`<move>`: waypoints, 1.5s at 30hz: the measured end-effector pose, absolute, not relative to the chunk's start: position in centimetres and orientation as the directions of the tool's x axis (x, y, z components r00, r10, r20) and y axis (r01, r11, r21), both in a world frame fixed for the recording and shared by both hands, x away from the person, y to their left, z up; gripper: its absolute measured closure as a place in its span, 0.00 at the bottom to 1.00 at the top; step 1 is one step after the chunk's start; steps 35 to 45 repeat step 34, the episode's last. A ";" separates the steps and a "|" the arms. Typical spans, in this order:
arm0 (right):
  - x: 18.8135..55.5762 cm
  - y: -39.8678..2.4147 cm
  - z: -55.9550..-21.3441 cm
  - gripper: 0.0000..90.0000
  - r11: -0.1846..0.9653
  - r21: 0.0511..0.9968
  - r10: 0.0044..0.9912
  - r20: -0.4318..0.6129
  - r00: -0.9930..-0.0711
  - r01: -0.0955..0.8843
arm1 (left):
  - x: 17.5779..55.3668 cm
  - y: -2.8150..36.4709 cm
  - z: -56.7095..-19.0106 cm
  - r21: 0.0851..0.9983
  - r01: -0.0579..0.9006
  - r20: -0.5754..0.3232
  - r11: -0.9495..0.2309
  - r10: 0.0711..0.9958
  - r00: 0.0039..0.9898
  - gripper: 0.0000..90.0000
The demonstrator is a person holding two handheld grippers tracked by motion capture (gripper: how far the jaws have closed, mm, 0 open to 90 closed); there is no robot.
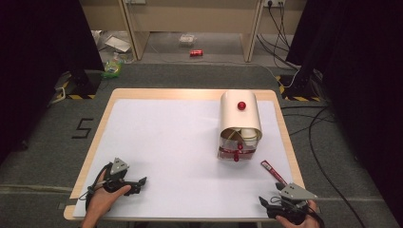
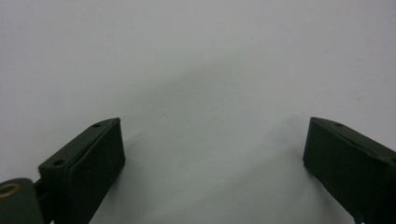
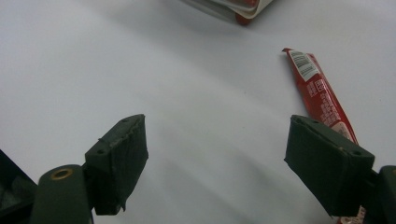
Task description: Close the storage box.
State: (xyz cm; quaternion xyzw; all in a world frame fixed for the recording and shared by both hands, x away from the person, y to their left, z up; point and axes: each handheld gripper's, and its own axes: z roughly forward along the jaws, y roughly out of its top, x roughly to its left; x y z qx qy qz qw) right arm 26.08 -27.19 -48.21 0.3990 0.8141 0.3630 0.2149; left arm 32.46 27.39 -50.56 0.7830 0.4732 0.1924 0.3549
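Observation:
A cream roll-top box point(image 1: 240, 115) with a red knob stands at the table's right; its front is raised and white cups show inside above a red base. A red sachet stick point(image 1: 273, 172) lies near the right edge, and in the right gripper view the red sachet stick point(image 3: 319, 92) runs beside the right jaw. My right gripper point(image 1: 265, 203) rests at the front right corner, open, with bare sheet between its jaws point(image 3: 215, 140). My left gripper point(image 1: 141, 181) sits at the front left, open over bare white sheet point(image 2: 212, 140).
A white sheet point(image 1: 171, 147) covers the wooden table. Beyond the table lie floor cables point(image 1: 313, 128), a red can point(image 1: 196, 52) and litter near shelving legs. Black curtains hang on both sides.

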 end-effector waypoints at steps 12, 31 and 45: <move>26.0 -27.8 -48.8 0.22 0.452 0.725 0.798 -0.068 -0.598 0.520 | 32.5 27.4 -50.6 0.738 0.605 -0.035 -0.300 0.878 0.478 0.05; 26.2 -28.2 -49.5 0.18 0.422 0.722 0.806 -0.022 -0.591 0.549 | 32.5 27.4 -50.6 0.738 0.604 -0.034 -0.301 0.877 0.479 0.05; 26.2 -28.2 -49.5 0.18 0.421 0.722 0.807 -0.020 -0.591 0.550 | 32.5 27.4 -50.6 0.738 0.604 -0.034 -0.301 0.877 0.479 0.05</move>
